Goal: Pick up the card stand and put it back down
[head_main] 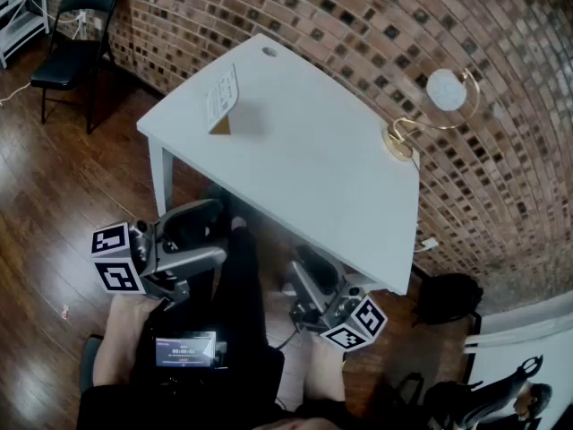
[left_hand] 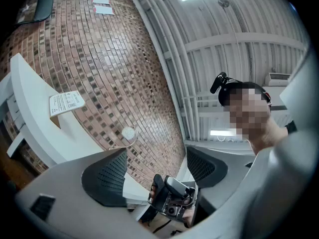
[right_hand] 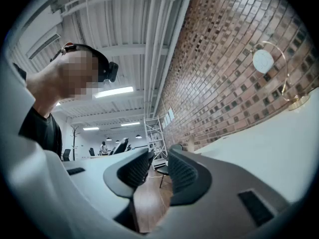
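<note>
left gripper (head_main: 210, 234) wide open, right gripper (head_main: 309, 271) half open, both empty before the table (head_main: 304, 164); card stand (head_main: 222, 101) on its far left, nearer the left gripper

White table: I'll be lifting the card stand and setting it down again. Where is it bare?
The table is bare through the middle and along the near edge, between the card stand and the lamp. Only those two spots are taken.

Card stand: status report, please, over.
Left gripper open, empty; right gripper open, empty. Card stand upright on table, far left, untouched. Nothing in between; lamp stands well apart.
</note>
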The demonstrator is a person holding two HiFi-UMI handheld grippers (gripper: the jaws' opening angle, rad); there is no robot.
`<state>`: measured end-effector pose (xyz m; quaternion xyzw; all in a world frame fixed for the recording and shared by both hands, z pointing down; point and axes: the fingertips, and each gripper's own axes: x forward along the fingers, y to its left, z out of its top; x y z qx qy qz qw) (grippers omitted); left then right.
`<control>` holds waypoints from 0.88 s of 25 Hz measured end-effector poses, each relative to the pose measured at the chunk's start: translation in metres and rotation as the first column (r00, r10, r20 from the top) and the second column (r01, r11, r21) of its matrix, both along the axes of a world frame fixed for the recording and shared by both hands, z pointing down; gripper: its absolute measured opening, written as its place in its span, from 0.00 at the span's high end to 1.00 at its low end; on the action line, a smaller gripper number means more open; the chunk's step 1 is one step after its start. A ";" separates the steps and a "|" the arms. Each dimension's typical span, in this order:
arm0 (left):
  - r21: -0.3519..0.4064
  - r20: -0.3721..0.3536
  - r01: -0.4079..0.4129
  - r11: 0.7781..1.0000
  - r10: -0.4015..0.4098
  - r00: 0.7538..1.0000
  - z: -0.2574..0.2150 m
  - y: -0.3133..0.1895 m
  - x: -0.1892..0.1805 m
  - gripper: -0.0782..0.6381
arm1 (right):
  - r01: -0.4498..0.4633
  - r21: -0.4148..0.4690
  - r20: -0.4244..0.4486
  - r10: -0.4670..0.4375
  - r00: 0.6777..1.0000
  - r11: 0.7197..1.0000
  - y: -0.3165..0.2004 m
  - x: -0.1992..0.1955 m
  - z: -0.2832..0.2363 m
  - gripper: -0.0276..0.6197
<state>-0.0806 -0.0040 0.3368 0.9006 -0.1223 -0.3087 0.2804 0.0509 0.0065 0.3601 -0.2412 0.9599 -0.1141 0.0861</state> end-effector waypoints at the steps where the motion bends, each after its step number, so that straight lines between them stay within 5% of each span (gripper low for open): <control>1: 0.004 -0.002 0.003 1.000 -0.003 1.000 -0.001 -0.002 -0.001 0.37 | 0.002 0.003 -0.002 -0.002 1.000 1.000 -0.003 -0.002 0.000 0.73; 13: 0.058 -0.014 0.046 0.997 -0.045 0.999 -0.015 -0.024 -0.013 0.37 | 0.034 0.033 -0.018 -0.033 0.999 0.999 -0.037 -0.014 -0.002 0.73; 22: 0.095 0.060 0.048 0.994 -0.053 0.997 -0.023 -0.052 -0.011 0.37 | 0.064 0.026 -0.041 -0.063 0.997 0.998 -0.071 -0.022 -0.003 0.73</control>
